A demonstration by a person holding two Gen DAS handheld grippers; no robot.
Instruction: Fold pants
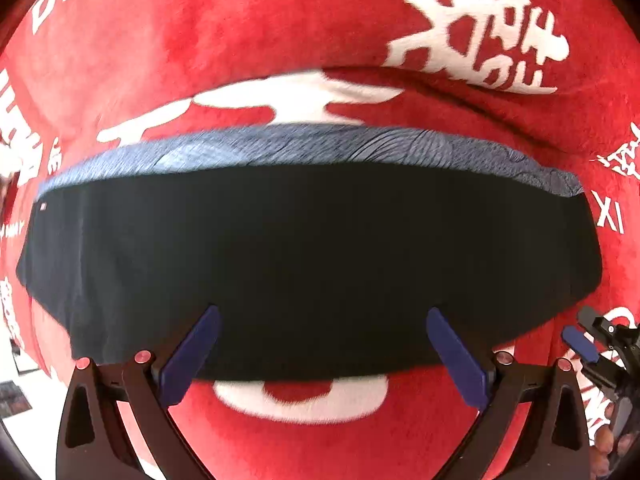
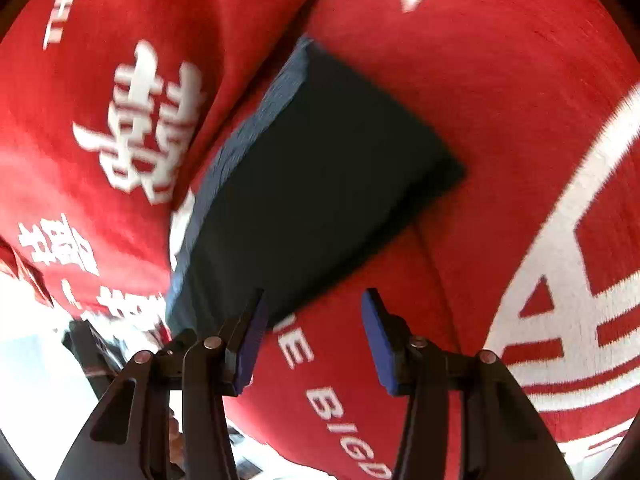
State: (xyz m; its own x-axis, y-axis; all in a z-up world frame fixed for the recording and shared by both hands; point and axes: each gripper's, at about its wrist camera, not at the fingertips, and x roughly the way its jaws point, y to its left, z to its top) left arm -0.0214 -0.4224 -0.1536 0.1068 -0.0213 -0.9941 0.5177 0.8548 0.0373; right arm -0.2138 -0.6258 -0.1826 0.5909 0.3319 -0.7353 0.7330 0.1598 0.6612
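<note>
The pants [image 1: 312, 256] lie folded into a flat black rectangle with a blue-grey ribbed waistband [image 1: 304, 144] along the far edge, on a red blanket. My left gripper [image 1: 322, 314] is open and empty, its fingers spread over the near edge of the pants. The right gripper [image 1: 580, 344] shows at the lower right of the left wrist view, beside the pants. In the right wrist view the pants [image 2: 316, 200] lie ahead at an angle, waistband [image 2: 248, 128] on the left. My right gripper [image 2: 314, 300] is open and empty, just off their near corner.
The red fleece blanket [image 1: 240, 40] with white characters and letters covers the whole surface, with soft ridges near the pants; it also shows in the right wrist view [image 2: 500, 100]. The left gripper's body [image 2: 92, 348] shows at lower left. Pale floor [image 2: 36, 380] lies beyond the blanket's edge.
</note>
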